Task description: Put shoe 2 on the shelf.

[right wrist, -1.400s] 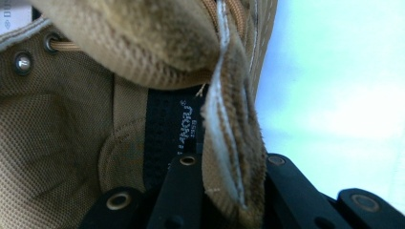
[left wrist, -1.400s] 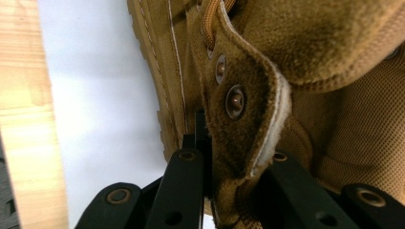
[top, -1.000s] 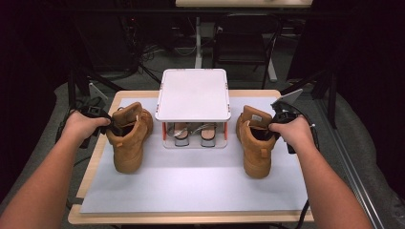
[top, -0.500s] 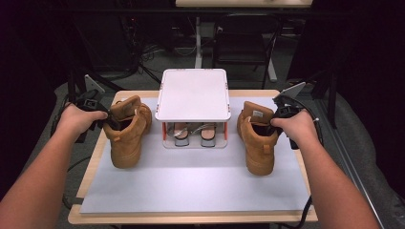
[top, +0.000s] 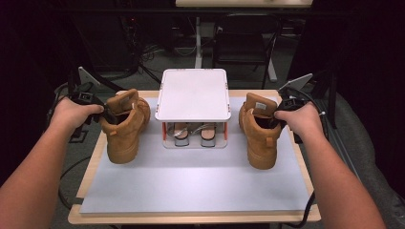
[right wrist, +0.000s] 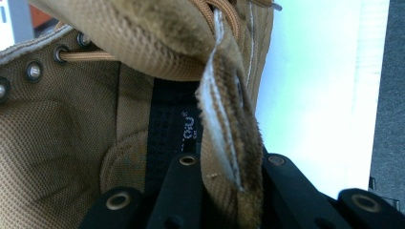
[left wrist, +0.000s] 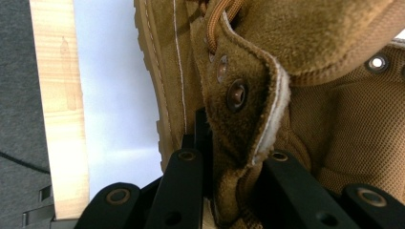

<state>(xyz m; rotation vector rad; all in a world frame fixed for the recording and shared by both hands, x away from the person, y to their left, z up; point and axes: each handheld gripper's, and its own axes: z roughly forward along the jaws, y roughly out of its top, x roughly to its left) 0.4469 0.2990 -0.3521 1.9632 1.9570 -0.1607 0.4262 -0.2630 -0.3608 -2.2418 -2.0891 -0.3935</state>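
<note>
Nearest the person, the grey mat [top: 191, 186] lies bare from its near edge up to the toes of the two boots, leaving a wide free strip at 6 o'clock. A narrow band of the wooden table [top: 191, 217] shows past the mat's near edge.

At 9 o'clock the left boot [top: 125, 129] stands near the mat's left edge, toe toward the person. The left gripper [top: 102, 113] pinches the outer side of its collar: in the left gripper view the jaws are pressed onto the suede flap [left wrist: 243, 119], one inside the boot and one outside.

At 3 o'clock the right boot [top: 260, 131] stands close to the mat's right edge. The right gripper [top: 279, 119] likewise clamps its collar wall [right wrist: 229, 138] between its jaws.

Between the boots, toward 12 o'clock, a white-topped rack [top: 193, 94] holds a pair of shoes [top: 191, 134] underneath; open gaps separate it from each boot. Beyond the far table edge the room is dark, with a chair [top: 243, 43] and cables.
</note>
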